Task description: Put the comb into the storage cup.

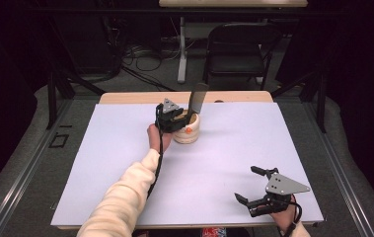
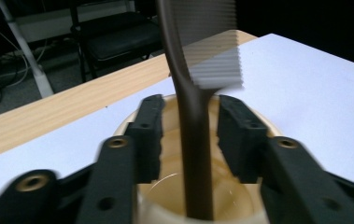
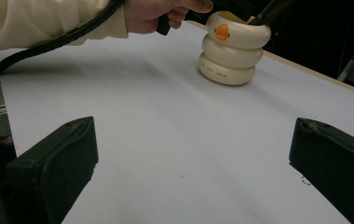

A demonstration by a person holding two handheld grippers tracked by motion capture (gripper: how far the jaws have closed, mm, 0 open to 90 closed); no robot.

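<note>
We are at the placing step: a dark comb (image 2: pixel 194 116) stands handle-down in the cream holder (image 1: pixel 188 131), the ring-stacked cup with an orange mark on its side, which sits toward the far middle of the white tabletop (image 1: pixel 125 163). The comb leans a little, its toothed end rising above the rim.

Our left gripper (image 2: pixel 189 135) hovers over the holder's mouth. In the left gripper view its fingers (image 2: pixel 149 135) stand on either side of the comb's handle with a visible gap on both sides, so they are parted narrowly and no longer press on it. The comb seems to rest on its own against the inside of the cup.

Our right gripper (image 1: pixel 256 186) waits well apart, near the front right corner of the tabletop, with its fingers spread wide and nothing between them.

We judge the drop to be done, and what remains is the withdrawal. The next move calls for the left fingers to clear the handle without brushing it, since a nudge could tip the leaning comb or shift the light holder.
</note>
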